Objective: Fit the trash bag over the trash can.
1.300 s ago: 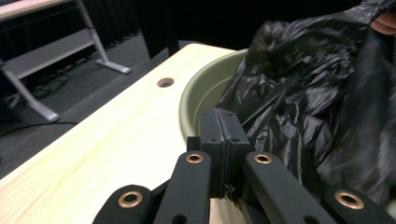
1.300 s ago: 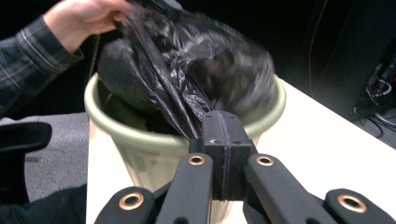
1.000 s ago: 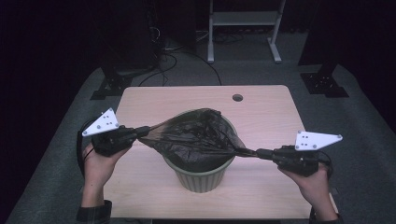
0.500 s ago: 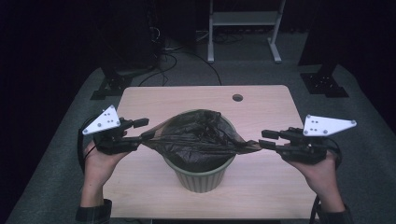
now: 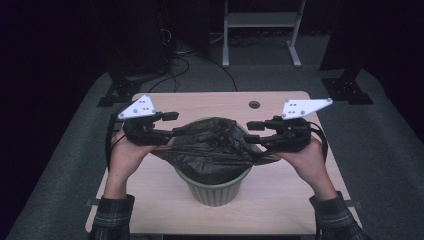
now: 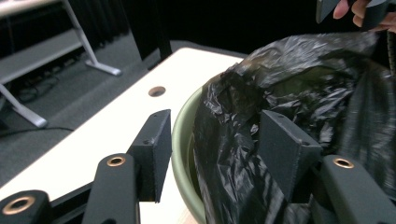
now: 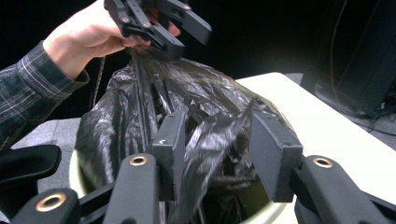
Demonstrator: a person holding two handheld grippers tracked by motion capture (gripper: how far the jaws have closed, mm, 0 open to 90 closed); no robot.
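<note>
**Both jaws parted over the bag-lined bin**

High view first: I have a green bin (image 5: pixel 216 186) standing near the middle of the pale wooden desk (image 5: pixel 280 200), closer to my edge of it, with a black plastic bag (image 5: pixel 212 150) bunched in its mouth and spilling over the rim on both sides.

My left hand-held gripper (image 5: pixel 174 124) sits at the bin's left rim, pointing inward. Its jaws have just been opening. In the left gripper view they stand well apart — one jaw over the bare desk outside the rim, the other against the crumpled bag film, with the rim and a fold of bag in the gap between them. The pads are not pinching the plastic, so I read it as open.

My right hand-held gripper (image 5: pixel 251 132) faces it from the bin's right side, also aimed toward the middle. Its jaws have just been opening too. In the right gripper view a twisted strand of bag hangs in the gap between the two black jaws, brushing the left one — nothing is clamped, so this one is open as well.

A small round hole (image 5: pixel 254 105) lies in the desk beyond the bin, well apart from it.
</note>
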